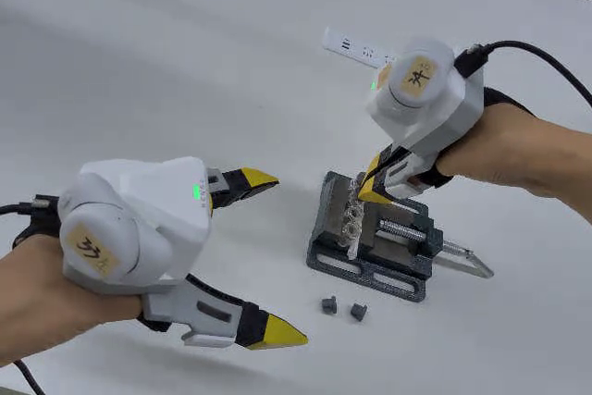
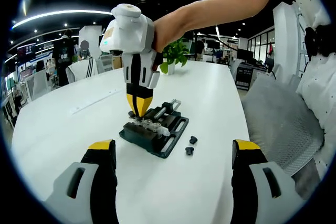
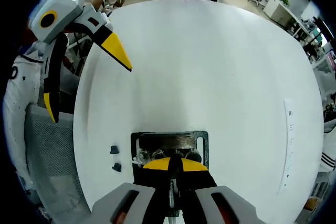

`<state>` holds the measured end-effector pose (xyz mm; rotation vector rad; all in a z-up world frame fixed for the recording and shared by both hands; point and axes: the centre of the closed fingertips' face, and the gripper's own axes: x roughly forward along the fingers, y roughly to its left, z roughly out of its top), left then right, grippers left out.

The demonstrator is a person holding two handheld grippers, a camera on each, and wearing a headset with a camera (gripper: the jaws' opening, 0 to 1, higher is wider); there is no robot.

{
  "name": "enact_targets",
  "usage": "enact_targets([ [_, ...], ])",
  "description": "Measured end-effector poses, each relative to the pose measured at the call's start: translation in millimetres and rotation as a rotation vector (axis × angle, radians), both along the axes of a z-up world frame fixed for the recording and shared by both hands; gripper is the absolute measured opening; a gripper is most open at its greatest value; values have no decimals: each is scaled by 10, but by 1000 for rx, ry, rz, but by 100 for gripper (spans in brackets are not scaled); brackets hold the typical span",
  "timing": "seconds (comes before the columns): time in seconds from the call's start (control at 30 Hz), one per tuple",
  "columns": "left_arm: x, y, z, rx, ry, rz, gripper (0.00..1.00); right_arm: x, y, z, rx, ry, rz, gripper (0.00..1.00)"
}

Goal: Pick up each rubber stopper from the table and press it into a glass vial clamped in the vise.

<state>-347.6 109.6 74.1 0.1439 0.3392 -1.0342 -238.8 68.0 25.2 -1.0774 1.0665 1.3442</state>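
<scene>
My smooth, matt white table (image 1: 185, 71) carries a dull dark grey metal vise (image 1: 407, 256) with a shiny metal screw (image 1: 402, 227), glossy clear glass vials (image 1: 351, 221), and matt dark rubber stoppers (image 1: 328, 304).

Light comes down bright and even from overhead: long strip lights (image 2: 63, 16) and small round spots glare against a dark ceiling in the left gripper view, and in the head view the white table (image 1: 185, 62) is washed so pale that its far corners almost bleach out. Shadows are soft and short, just a grey smudge around the foot of the vise (image 1: 365, 270) and a faint one beneath the left gripper (image 1: 287, 254). Both gripper views bow hard toward their edges, curving the table's rim, and the near jaws look slightly soft while the middle stays crisp.
</scene>
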Motion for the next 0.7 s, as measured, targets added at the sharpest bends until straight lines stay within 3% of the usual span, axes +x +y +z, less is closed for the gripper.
enact_targets([
  [0.3, -26, 6, 7, -1, 0, 0, 91, 19, 1, 4, 29, -3, -15, 1],
  [0.43, -41, -2, 7, 4, 2, -5, 91, 4, 13, 9, 59, 17, -42, 4],
  [0.7, -30, -1, 9, 11, 2, -13, 91, 34, -50, 122, 91, -9, -61, 7],
])
